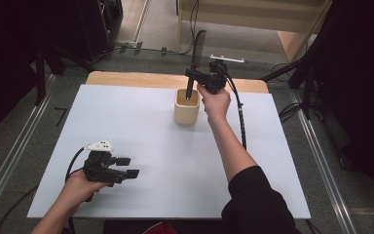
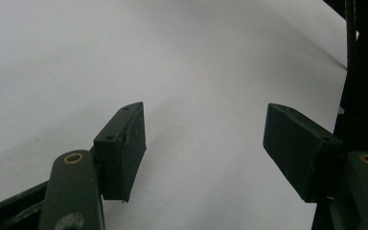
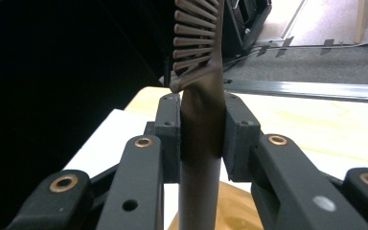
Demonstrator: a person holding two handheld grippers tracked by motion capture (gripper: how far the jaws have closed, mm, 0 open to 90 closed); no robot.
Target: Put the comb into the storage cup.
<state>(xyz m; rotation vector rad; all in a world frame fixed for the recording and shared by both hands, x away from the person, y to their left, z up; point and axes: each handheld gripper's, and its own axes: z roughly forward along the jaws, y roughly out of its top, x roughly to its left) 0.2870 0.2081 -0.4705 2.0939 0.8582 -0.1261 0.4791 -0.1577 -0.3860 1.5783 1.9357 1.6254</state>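
High view: my right gripper (image 1: 193,74) clamps a comb (image 1: 197,48) upright over the cup (image 1: 186,108), frame centre-top.
Left gripper (image 1: 128,167) gapes apart, lower left, above the tabletop (image 1: 141,117).

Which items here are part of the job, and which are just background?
In use: comb, clamped upright in the right gripper; beige cup beneath the comb's handle.
Idle or background: left gripper, open over the white board; cables on the floor.

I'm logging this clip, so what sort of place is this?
Probably a lab or studio set up for recording: a white board on a table, metal floor rails, loose cables, and dark stands around it.
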